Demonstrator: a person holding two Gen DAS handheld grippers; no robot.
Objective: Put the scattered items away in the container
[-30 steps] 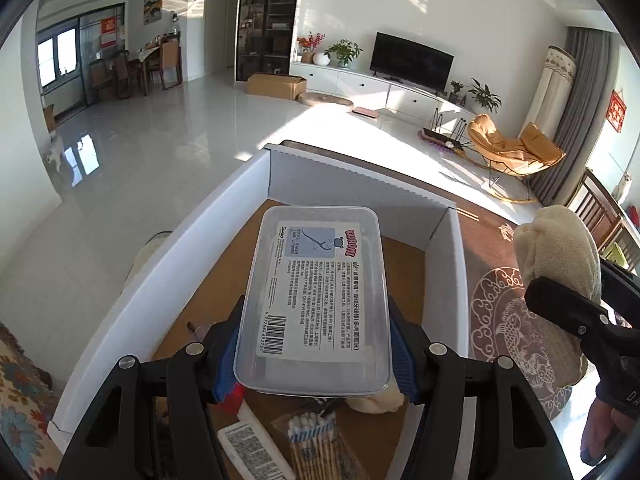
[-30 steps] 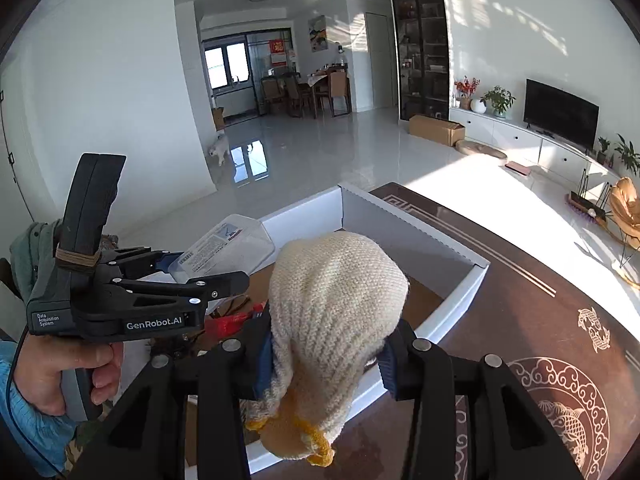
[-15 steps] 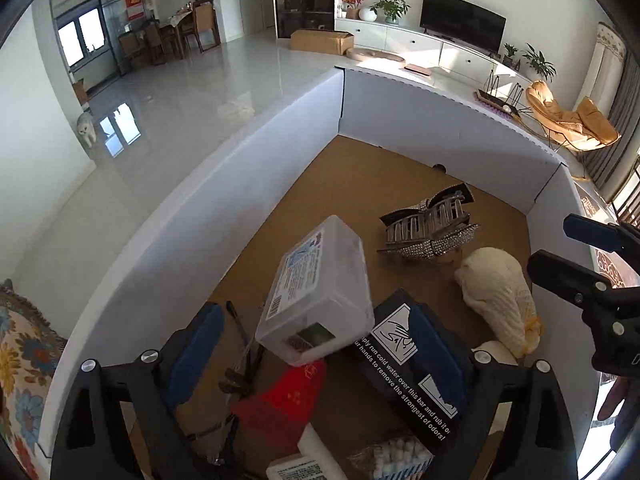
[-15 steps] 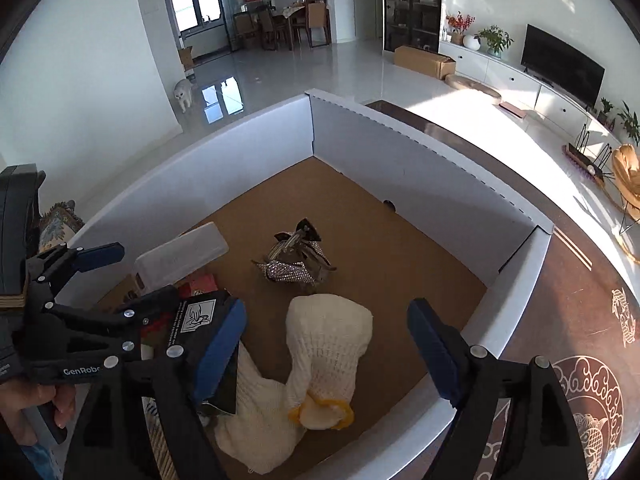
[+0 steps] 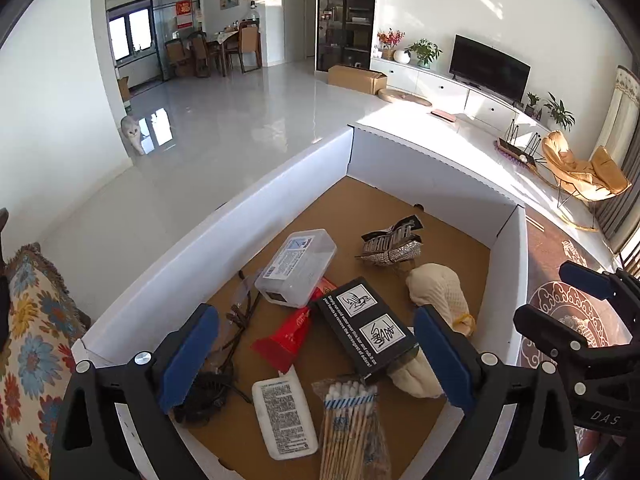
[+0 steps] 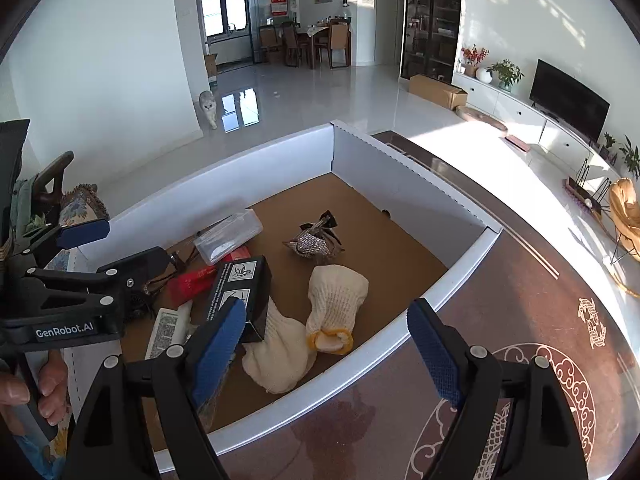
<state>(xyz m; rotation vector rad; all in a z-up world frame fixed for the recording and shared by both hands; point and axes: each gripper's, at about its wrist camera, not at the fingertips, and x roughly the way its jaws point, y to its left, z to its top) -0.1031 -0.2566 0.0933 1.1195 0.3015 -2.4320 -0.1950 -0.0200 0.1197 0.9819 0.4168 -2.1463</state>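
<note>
The white cardboard box (image 5: pixel 432 164) with a brown floor holds the items; it also shows in the right wrist view (image 6: pixel 416 176). Inside lie a clear plastic case (image 5: pixel 298 266), a cream knitted glove (image 6: pixel 336 300), a second glove (image 6: pixel 276 356), a black carton (image 5: pixel 366 328), a sparkly hair clip (image 5: pixel 394 246), a red packet (image 5: pixel 290 330), cotton swabs (image 5: pixel 352 420) and a white tube (image 5: pixel 284 416). My left gripper (image 5: pixel 316 356) is open and empty above the box's near end. My right gripper (image 6: pixel 326 344) is open and empty above the box's near right wall.
The box stands on a dark brown table with white fish patterns (image 6: pixel 520 312). A flowered cushion (image 5: pixel 32 332) lies to the left. A grey cat (image 5: pixel 134 132) stands on the glossy floor beyond. The right gripper also shows at the right of the left wrist view (image 5: pixel 580 320).
My left gripper opened and dropped the clear plastic case into the box; my right gripper opened and dropped the cream glove. Both grippers have since pulled back and up from the box.
</note>
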